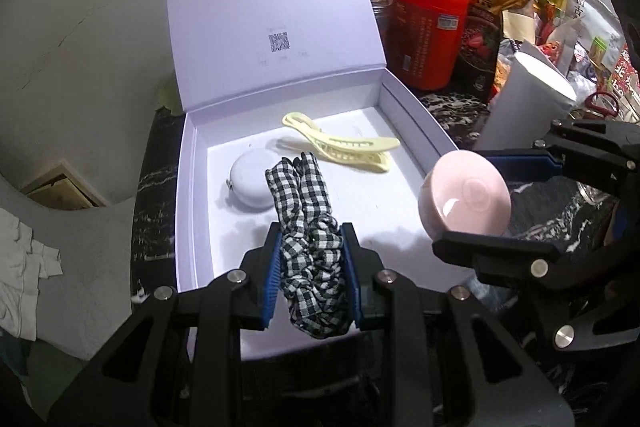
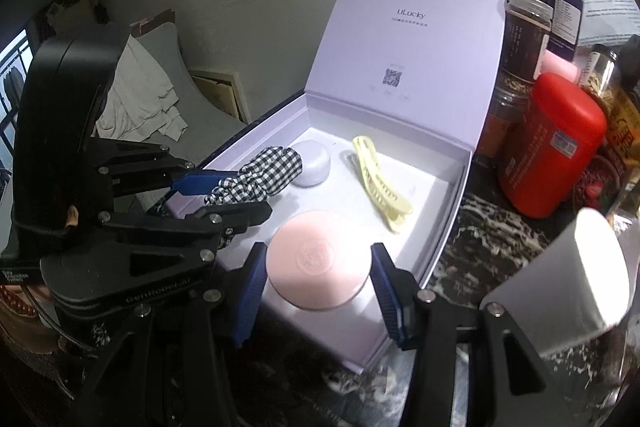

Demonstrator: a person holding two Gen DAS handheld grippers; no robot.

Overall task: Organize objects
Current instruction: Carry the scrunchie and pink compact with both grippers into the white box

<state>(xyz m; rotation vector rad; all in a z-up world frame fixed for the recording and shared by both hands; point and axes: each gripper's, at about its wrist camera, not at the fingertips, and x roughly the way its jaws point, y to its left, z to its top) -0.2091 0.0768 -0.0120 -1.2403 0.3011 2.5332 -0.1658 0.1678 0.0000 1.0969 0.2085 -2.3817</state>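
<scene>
The left gripper is clamped tight on a black-and-white gingham scrunchie, angled down over the near edge of the open white box. The right gripper grips a round pink case at mid-width, tilted down over the box's near right corner. Inside lie a yellow hair clip and a small white round case. A red canister and jars crowd the right.
</scene>
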